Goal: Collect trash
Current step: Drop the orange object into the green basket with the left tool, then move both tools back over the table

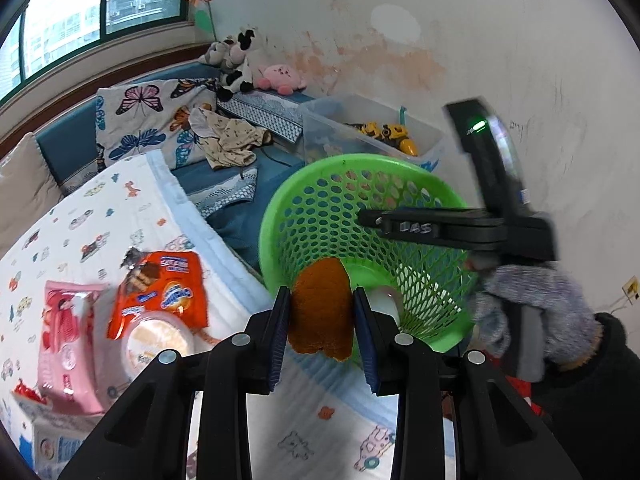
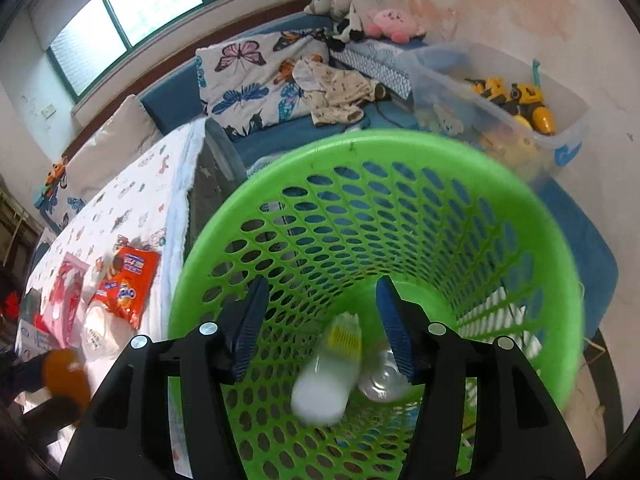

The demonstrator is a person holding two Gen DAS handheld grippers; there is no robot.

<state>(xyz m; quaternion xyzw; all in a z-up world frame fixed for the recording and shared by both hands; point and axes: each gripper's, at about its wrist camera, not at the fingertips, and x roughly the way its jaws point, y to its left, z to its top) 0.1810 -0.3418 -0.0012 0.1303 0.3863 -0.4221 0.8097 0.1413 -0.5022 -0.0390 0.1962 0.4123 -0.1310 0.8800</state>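
Observation:
My left gripper [image 1: 322, 320] is shut on a brown-orange peel-like scrap [image 1: 320, 312] and holds it over the near rim of a green mesh basket [image 1: 316, 208]. My right gripper [image 2: 320, 320] is open over the basket's mouth [image 2: 400, 148]; a white bottle with a yellow band [image 2: 328, 376], blurred, is inside the basket below it, beside a clear crumpled item [image 2: 380, 380]. The right gripper also shows in the left wrist view [image 1: 368, 218] above the basket. On the bed lie an orange snack bag [image 1: 160, 292], a round lidded cup [image 1: 158, 342] and a pink wipes pack [image 1: 66, 340].
The basket stands beside the printed bedspread [image 1: 100, 208]. Behind it is a clear toy bin [image 1: 376, 132] with yellow toys, butterfly pillows [image 1: 148, 116], loose clothing [image 1: 228, 140] and plush toys [image 1: 256, 72] against the wall.

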